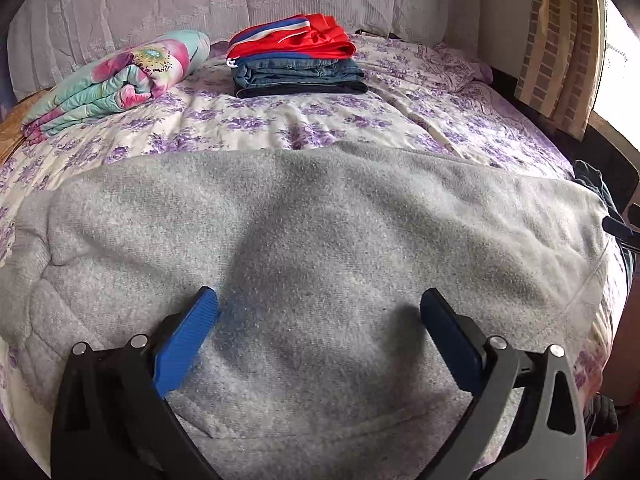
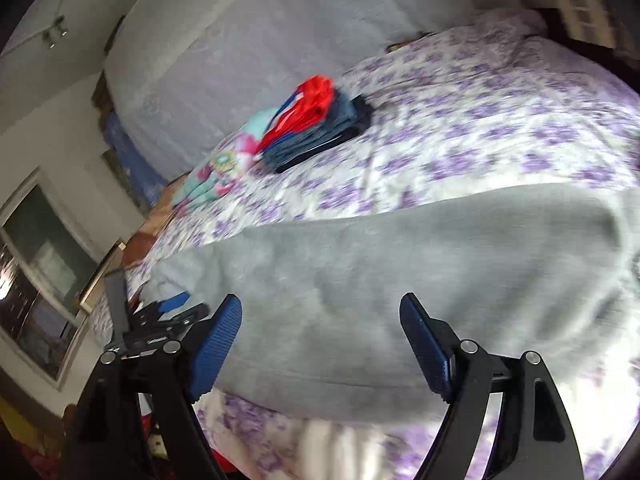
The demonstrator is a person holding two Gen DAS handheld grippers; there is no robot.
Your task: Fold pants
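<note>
Grey fleece sweatpants (image 1: 320,240) lie spread flat across the near part of the bed (image 1: 320,120), filling the lower half of the left wrist view from 9 to 3 o'clock. Left tongs (image 1: 320,308) are spread wide just above the cloth, gripping nothing. Right tongs (image 2: 320,316) are likewise spread and empty over the garment's near edge; this view is motion-blurred. At 12 o'clock sits a stack of folded clothes (image 1: 296,56), at 10 o'clock a rolled floral quilt (image 1: 116,76). The fabric appears thick, soft and limp, moderately light and not slippery; it should drape and sag, so pinching a hem or waistband edge seems wisest.
</note>
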